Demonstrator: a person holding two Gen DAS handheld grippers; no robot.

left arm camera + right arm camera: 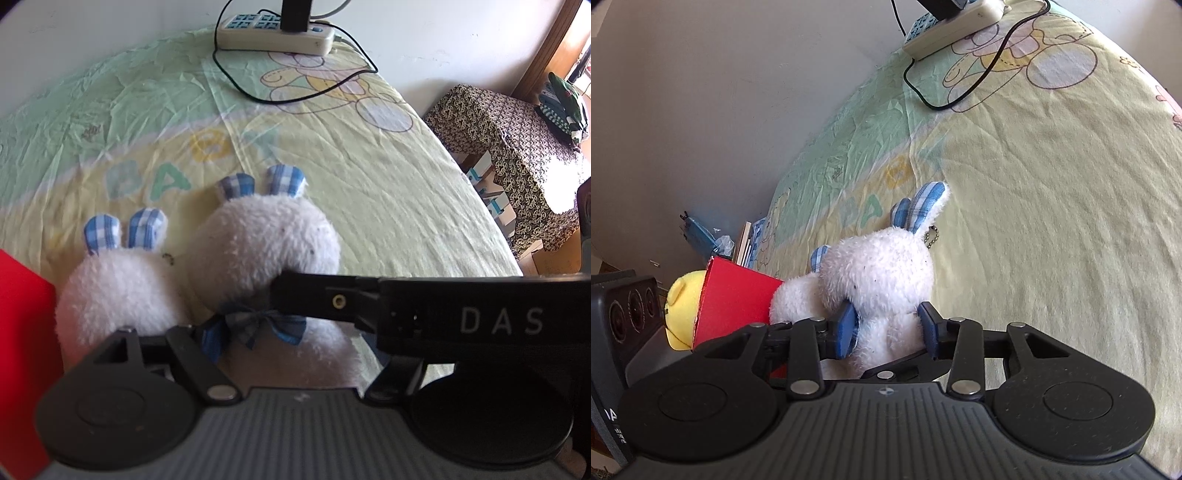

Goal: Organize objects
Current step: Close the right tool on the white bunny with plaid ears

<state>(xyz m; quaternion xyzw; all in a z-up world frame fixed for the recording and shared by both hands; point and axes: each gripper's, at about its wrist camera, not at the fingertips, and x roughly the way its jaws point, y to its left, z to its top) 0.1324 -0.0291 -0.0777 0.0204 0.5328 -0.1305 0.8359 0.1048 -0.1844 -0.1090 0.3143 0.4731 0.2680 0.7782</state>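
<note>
Two white plush rabbits with blue checked ears lie side by side on the yellow-green bed sheet [369, 166]. The right rabbit [266, 240] [882, 269] wears a blue bow, and my right gripper [888, 325] is shut on its neck, both blue pads pressing into the fur. One black finger [314, 299] of that gripper reaches in from the right. The left rabbit [122, 291] [794, 299] lies against a red box [22, 332] [735, 299] with a yellow plush [683, 299] behind it. My left gripper [284, 354] hovers over the rabbits, its fingertips hidden.
A white power strip [273, 37] with a black plug and a looping black cable [295, 99] lies at the head of the bed by the wall. A stand under patterned cloth [509, 155] is off the bed's right edge. Books and a blue bag [701, 236] sit beside the bed.
</note>
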